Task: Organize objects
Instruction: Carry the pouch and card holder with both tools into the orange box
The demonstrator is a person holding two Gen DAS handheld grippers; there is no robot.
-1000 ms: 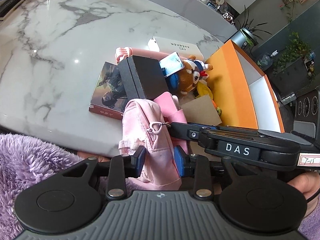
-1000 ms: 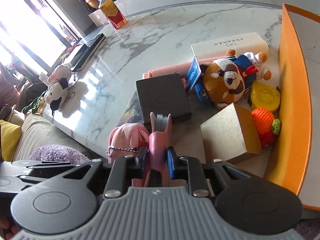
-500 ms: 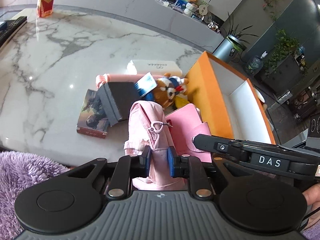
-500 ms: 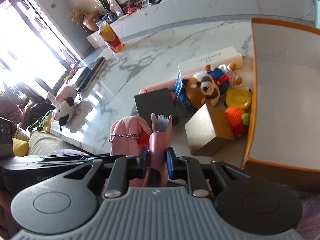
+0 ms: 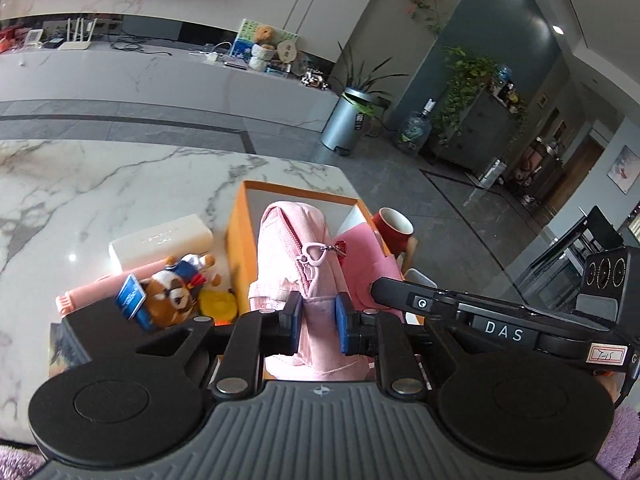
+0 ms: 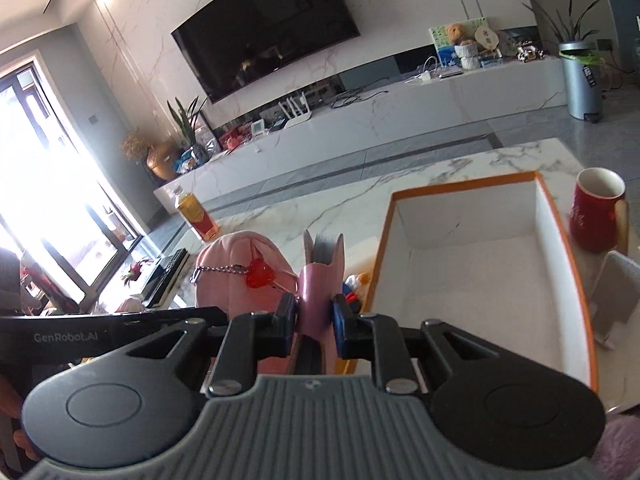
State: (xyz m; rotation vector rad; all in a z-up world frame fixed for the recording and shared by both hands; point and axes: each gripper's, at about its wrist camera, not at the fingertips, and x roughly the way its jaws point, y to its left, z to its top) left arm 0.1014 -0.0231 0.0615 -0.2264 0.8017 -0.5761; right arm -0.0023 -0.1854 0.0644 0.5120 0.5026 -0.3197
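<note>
My left gripper (image 5: 318,326) is shut on a pink zip pouch (image 5: 296,256) with a heart pull and holds it up in front of the orange box (image 5: 238,240). My right gripper (image 6: 314,318) is shut on a pink notebook (image 6: 322,276), held upright beside the pouch (image 6: 236,268), just left of the box (image 6: 472,276), whose white inside shows nothing in it. The notebook also shows in the left wrist view (image 5: 366,264).
On the marble table (image 5: 100,184) left of the box lie a plush dog (image 5: 172,292), a white box (image 5: 160,240), a pink roll (image 5: 84,296), a yellow toy (image 5: 218,304) and a black box (image 5: 92,324). A red mug (image 6: 596,212) stands right of the box. A bottle (image 6: 196,216) stands far left.
Both grippers have lifted and tilted up, carrying the pouch and the notebook from the table's edge toward the orange box. The views now look across the room.
</note>
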